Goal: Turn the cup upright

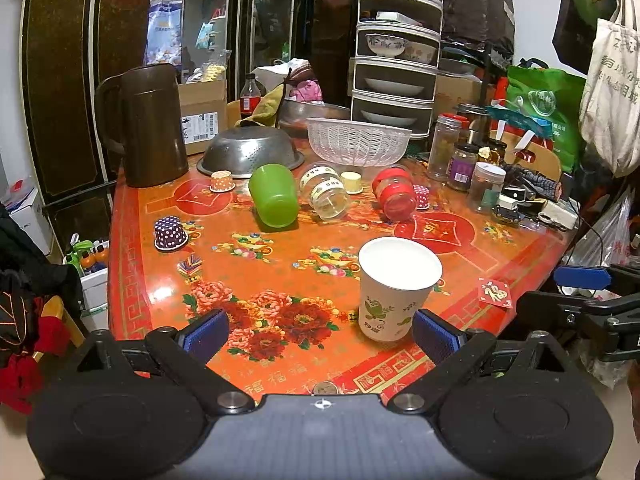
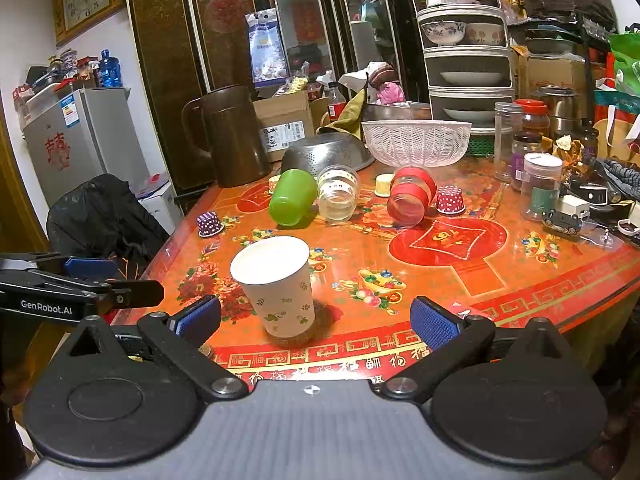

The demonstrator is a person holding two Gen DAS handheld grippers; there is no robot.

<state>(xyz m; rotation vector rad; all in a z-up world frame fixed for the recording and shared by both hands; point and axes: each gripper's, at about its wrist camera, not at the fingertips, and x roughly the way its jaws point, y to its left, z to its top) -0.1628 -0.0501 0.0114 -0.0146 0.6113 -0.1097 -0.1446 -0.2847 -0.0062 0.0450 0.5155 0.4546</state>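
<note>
Left wrist view: the paper cup (image 1: 394, 290) stands upright on the red floral table (image 1: 280, 248), mouth up, long axis vertical, just beyond the right blue pad. The left gripper (image 1: 320, 330) is spread wide, holding nothing.

Right wrist view: the paper cup (image 2: 276, 286) stands rim up near the table's front edge. The right gripper (image 2: 314, 318) gapes empty, clear of it.
</note>
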